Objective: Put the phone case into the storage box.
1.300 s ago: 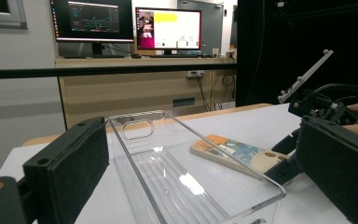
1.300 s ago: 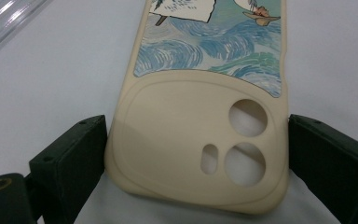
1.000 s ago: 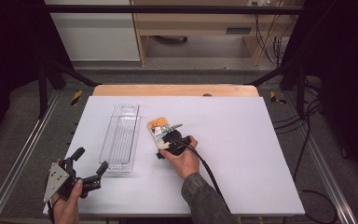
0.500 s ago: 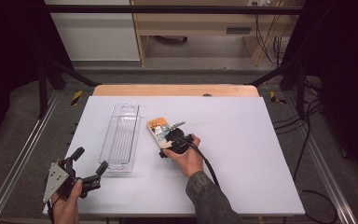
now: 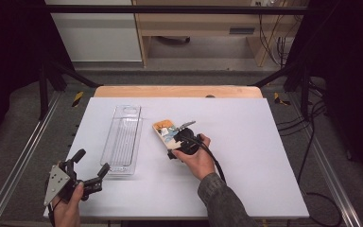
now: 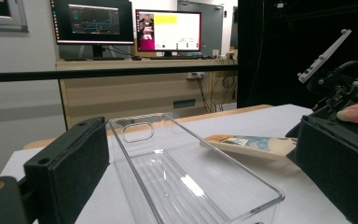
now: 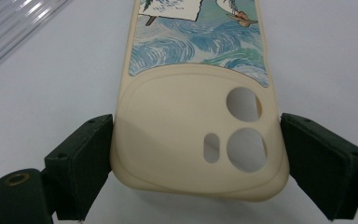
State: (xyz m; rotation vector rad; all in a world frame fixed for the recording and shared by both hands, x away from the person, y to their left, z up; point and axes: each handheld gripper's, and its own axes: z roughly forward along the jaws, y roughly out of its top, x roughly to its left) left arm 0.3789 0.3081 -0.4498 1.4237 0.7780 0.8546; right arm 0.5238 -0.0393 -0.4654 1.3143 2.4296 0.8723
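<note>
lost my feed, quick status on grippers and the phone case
Right gripper jaws flank the phone case. Left gripper open by the clear tray. Nothing in the way.

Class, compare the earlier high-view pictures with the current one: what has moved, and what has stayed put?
Hardly anything moved: the right gripper stays at the near end of the phone case, jaws on either side. The left gripper still hovers open beside the clear tray, which has not shifted.

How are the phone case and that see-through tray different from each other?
The phone case is opaque cream with a painted wave picture; the clear plastic tray is colourless and ribbed. The case is shorter, and sits between the right claw's jaws, while the tray lies untouched ahead of the open left claw. Both rest on the white table.
</note>
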